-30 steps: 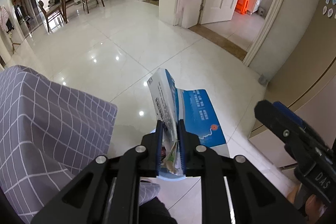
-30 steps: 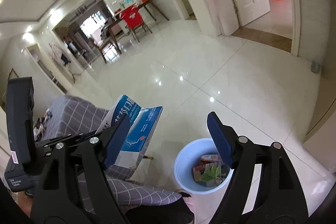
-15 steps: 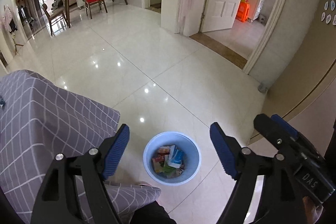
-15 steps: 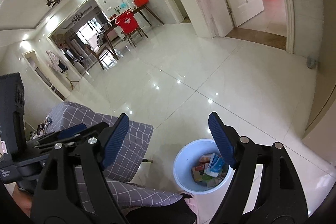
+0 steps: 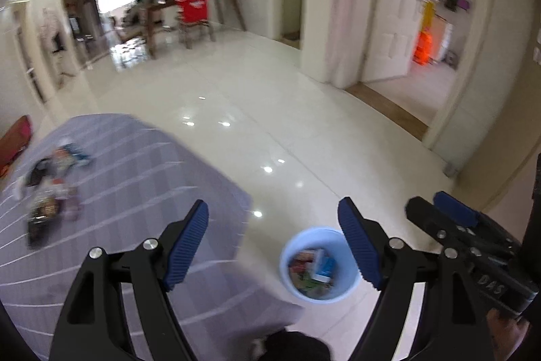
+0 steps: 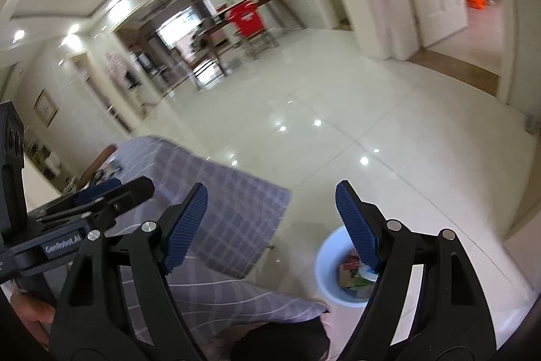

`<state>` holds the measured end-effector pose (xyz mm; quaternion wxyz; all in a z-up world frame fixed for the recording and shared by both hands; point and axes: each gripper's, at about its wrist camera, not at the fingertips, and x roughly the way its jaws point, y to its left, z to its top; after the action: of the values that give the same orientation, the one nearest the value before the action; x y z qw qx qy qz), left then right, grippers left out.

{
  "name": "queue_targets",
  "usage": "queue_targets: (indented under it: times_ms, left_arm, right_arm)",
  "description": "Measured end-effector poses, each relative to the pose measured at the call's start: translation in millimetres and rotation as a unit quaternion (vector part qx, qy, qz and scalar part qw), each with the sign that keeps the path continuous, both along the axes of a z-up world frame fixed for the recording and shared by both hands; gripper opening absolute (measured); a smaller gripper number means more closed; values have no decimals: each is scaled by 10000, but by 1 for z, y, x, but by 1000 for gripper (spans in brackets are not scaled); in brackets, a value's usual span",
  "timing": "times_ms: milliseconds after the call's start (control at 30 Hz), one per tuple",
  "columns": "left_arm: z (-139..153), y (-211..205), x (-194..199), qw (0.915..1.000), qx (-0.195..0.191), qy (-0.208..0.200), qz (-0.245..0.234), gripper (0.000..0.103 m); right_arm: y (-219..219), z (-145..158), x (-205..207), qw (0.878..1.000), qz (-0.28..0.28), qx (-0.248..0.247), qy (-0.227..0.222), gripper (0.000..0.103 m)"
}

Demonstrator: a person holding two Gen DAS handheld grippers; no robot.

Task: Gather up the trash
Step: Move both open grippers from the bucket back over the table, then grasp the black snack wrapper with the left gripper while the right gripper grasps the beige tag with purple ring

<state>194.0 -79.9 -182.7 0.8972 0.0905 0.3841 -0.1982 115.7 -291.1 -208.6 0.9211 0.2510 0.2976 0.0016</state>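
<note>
Since a second ago our left gripper (image 5: pixel 274 246) has let its blue packet drop into the bin (image 5: pixel 351 285) and swung toward the checked tablecloth (image 5: pixel 135 192). We hold both it and the right gripper (image 6: pixel 272 225) wide and empty. More trash (image 5: pixel 50 188) lies on the cloth.

Glossy white tile floor (image 5: pixel 304 124), ceiling lights mirrored in it. Pale blue bin (image 5: pixel 319 266) stands on floor, just beside corner of table; inside it, mixed wrappers and small boxes (image 5: pixel 312 269), too blurred to tell apart. Table under grey cloth with white grid (image 5: pixel 142 192), cloth hanging over edge. On cloth, toward far left side, loose cluster of small litter (image 5: pixel 50 188): dark, white, blue and reddish bits, blurred. Rest of cloth bare. Further off on floor: wooden table and chair with red cover (image 5: pixel 194 5).
</note>
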Motion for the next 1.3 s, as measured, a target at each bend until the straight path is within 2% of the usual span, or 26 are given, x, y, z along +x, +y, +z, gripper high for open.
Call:
queue_targets:
  times_ms: [100,200,300,433,567,633,700,767,900,967,1033,1100,1200,1300]
  left_arm:
    - [8,52,12,9987,-123,-41,488,77]
    - [12,114,26,9930,-294,-14,1140,77]
    - [12,182,40,9822,-511,33,1806,77]
    - [5,245,55,9682,-745,162,2381,77]
    - [-12,288,74,9564,-1246,471,2599,77]
    - [-23,300,81,9505,-1428,621,2690,77]
    - [-32,309,88,9471,-1559,721,2712,65]
    - [-36,311,91,9474,-1584,704,2689,61]
    - [-39,302,95,9561,-1320,626,2542,52]
    - [-41,295,98,9627,-983,549,2461,51]
    - [-41,287,97,9672,-631,475,2415,46]
    - [-41,282,96,9701,-644,490,2289,29]
    - [-39,283,94,9714,-584,448,2259,22]
    - [-34,292,91,9680,-856,528,2297,15]
  right_arm:
    - [42,11,25,9987,494,-105,4,77]
    - [87,23,52,9950,957,-295,22,77]
    - [138,34,82,9880,1465,-498,8,77]
    - [193,35,117,9773,1991,-705,157,77]
    - [241,30,149,9670,2345,-931,344,76]
    - [262,24,164,9618,2487,-1037,477,72]
    - [276,19,175,9568,2602,-1166,562,70]
    - [291,15,184,9505,2745,-1306,635,62]
    - [314,5,196,9390,2952,-1605,736,57]
    - [323,2,198,9349,2936,-1849,749,45]
    - [330,1,201,9318,2954,-1971,757,26]
    - [335,0,201,9287,2946,-2125,748,24]
    - [331,1,200,9293,2977,-2054,748,22]
    - [323,3,194,9347,2951,-1852,702,22]
